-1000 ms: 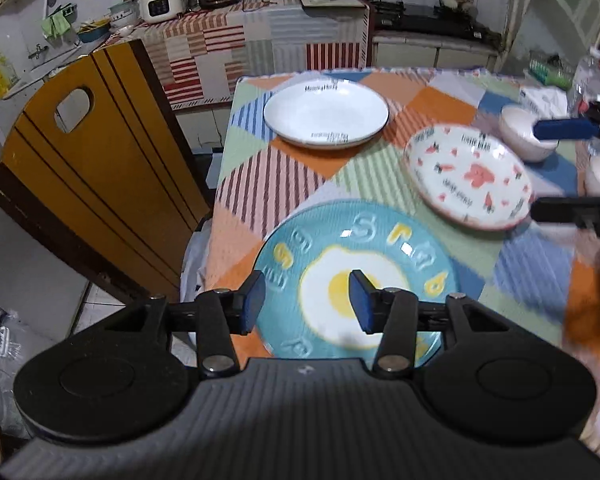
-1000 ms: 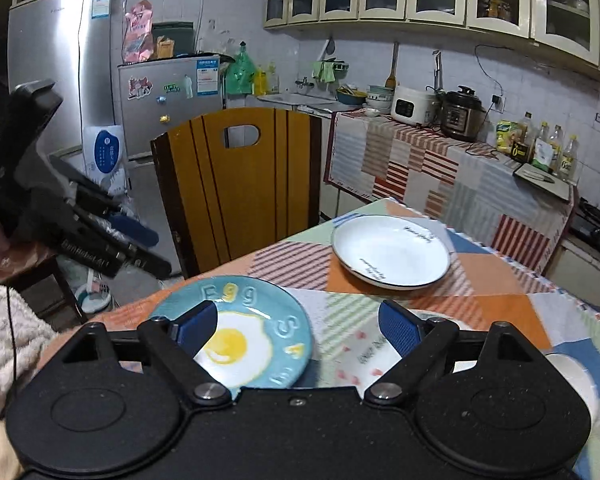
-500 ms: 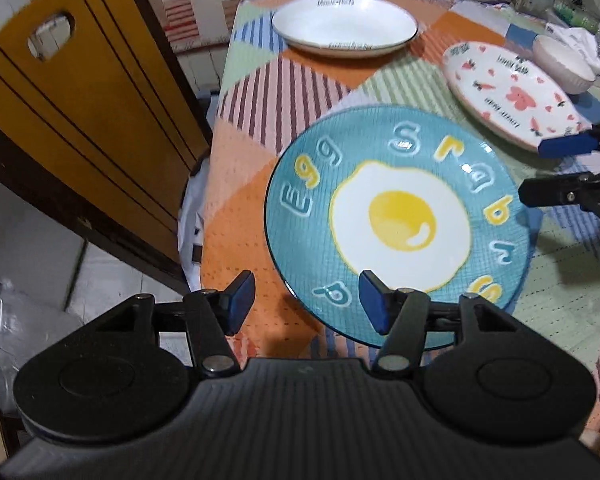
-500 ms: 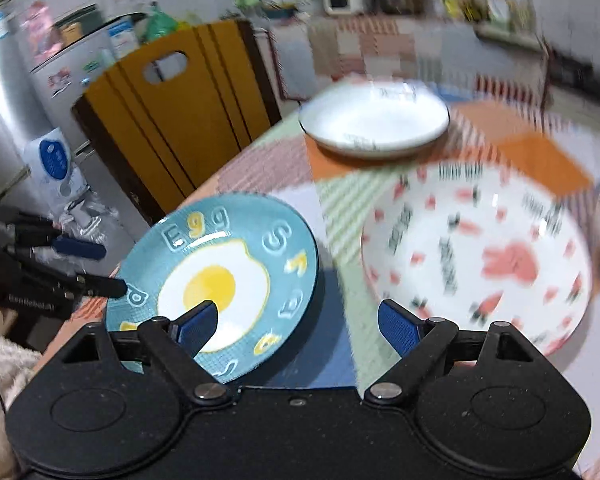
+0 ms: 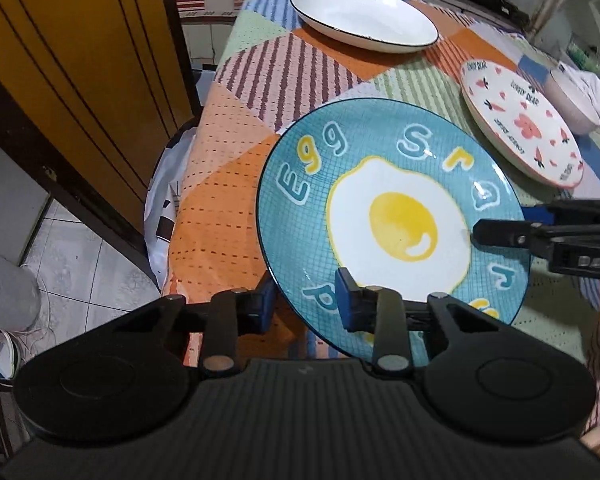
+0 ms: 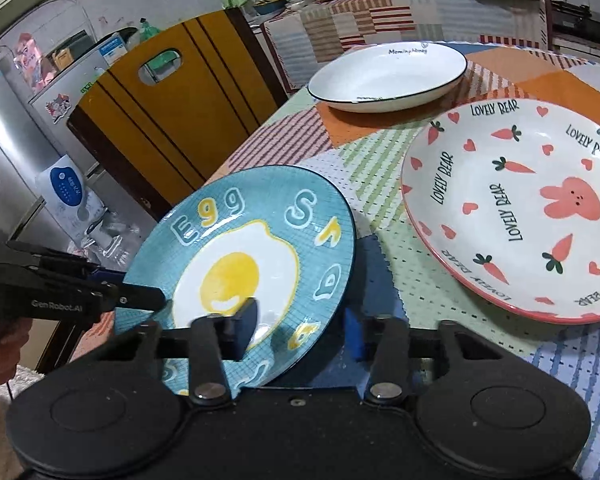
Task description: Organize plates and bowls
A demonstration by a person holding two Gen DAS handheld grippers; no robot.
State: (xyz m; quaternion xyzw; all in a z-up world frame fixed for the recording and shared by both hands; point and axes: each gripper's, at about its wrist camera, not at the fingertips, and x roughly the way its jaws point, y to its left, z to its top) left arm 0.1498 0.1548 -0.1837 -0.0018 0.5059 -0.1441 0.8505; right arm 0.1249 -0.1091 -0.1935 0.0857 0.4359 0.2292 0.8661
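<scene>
Both grippers, left (image 5: 306, 306) and right (image 6: 300, 330), are closing on opposite rims of the round, glossy egg plate (image 5: 392, 216), its edge between their blue pads.

The blue egg plate (image 5: 392, 216) looks like glazed ceramic, glossy, with small highlights on its fine grid pattern. The white plate (image 5: 364, 16) and the carrot-print plate (image 6: 516, 208) share the same smooth, shiny glaze. The tablecloth (image 5: 236, 184) is matt woven cloth with a nubby texture. The chair back (image 6: 172, 120) is lacquered wood. Both grippers are matt black plastic with metal pivot pins.
</scene>
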